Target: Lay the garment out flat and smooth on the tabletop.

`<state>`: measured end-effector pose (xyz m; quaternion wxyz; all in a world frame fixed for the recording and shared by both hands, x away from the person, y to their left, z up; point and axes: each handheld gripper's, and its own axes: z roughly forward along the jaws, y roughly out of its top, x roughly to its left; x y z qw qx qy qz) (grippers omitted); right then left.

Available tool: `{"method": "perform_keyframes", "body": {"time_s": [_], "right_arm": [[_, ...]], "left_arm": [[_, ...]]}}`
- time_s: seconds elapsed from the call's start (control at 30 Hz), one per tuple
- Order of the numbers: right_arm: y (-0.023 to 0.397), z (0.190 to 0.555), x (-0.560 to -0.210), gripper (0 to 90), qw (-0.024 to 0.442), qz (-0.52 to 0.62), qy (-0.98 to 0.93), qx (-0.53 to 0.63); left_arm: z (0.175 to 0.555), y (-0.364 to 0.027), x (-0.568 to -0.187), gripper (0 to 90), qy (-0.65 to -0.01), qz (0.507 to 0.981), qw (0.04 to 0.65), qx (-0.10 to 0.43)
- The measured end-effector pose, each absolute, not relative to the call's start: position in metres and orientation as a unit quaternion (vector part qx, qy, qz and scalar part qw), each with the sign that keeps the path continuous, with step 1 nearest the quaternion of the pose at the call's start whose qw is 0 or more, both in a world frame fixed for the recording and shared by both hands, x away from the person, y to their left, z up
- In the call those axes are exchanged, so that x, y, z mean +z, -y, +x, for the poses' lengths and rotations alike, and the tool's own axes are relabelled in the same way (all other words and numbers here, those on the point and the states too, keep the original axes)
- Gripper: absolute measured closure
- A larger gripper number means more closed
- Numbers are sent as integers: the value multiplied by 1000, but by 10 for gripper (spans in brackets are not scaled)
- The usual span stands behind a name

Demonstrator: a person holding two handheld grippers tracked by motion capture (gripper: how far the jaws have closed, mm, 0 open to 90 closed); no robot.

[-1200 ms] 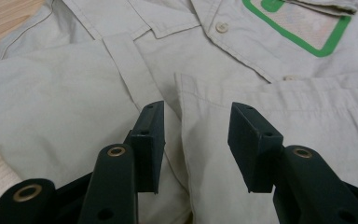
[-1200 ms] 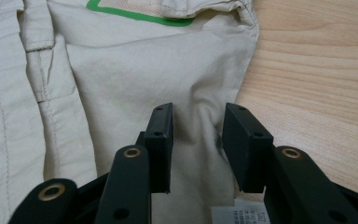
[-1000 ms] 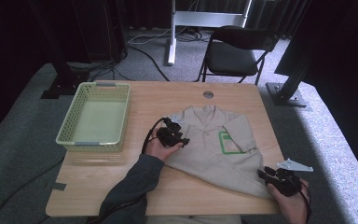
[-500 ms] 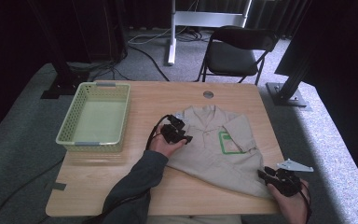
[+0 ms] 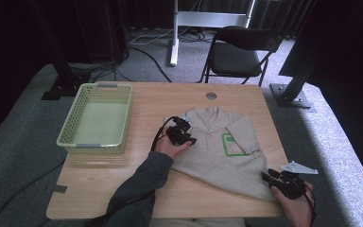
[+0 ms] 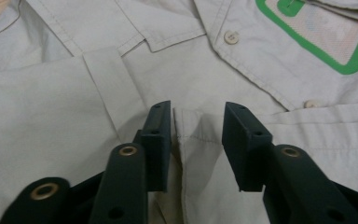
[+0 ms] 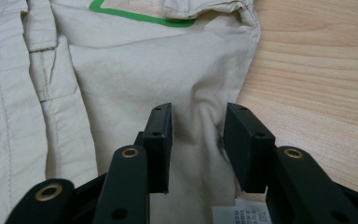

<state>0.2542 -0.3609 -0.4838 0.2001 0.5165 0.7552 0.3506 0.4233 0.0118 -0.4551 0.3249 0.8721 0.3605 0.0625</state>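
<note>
1. We are holding the right gripper (image 5: 270,179) at the near right corner of the tabletop (image 5: 123,184), at the lower hem of a beige shirt (image 5: 217,156). In the right gripper view its jaws are standing apart, with the shirt cloth (image 7: 135,70) lying under the gap between them; they are not closing on anything.
2. We are seeing a white label (image 7: 251,215) at the bottom edge of that view, just beside the right jaw, and bare wood at the right.
3. We are holding the left gripper (image 5: 186,137) farther in, over the left shoulder part of the shirt, near the collar. Its jaws are also standing apart, over a fold of cloth near the button line (image 6: 186,135), and holding nothing.
4. The shirt is lying flat on the right half of the tabletop, collar to the far side, with a green-edged patch (image 5: 231,143) on the chest.
5. A light green basket (image 5: 71,130) is standing on the far left part, well apart from the shirt.
6. Behind the tabletop, a dark folding chair (image 5: 238,52) is standing on the floor.
</note>
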Motion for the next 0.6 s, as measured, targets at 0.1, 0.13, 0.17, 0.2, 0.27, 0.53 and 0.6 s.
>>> {"method": "perform_keyframes", "body": {"time_s": [0.1, 0.13, 0.17, 0.2, 0.27, 0.53, 0.6], "right_arm": [[361, 254, -484, 615, 200, 516, -755, 351], [361, 254, -484, 614, 200, 515, -756, 351], [361, 254, -484, 613, 199, 516, -756, 351], [361, 254, -484, 612, 200, 515, -756, 351], [361, 254, -484, 611, 200, 515, -756, 351], [361, 254, -484, 608, 200, 515, -756, 352], [361, 254, -484, 608, 200, 515, -756, 352]], "left_arm": [[422, -12, -456, 710, -359, 874, 323, 62], [422, -11, -455, 735, -356, 875, 322, 62], [421, -11, -455, 761, -353, 877, 321, 62], [419, -11, -454, 791, -350, 878, 322, 62], [416, -10, -452, 844, -344, 878, 326, 64], [405, -13, -440, 882, -331, 876, 342, 74], [403, -14, -437, 882, -328, 876, 344, 78]]}}
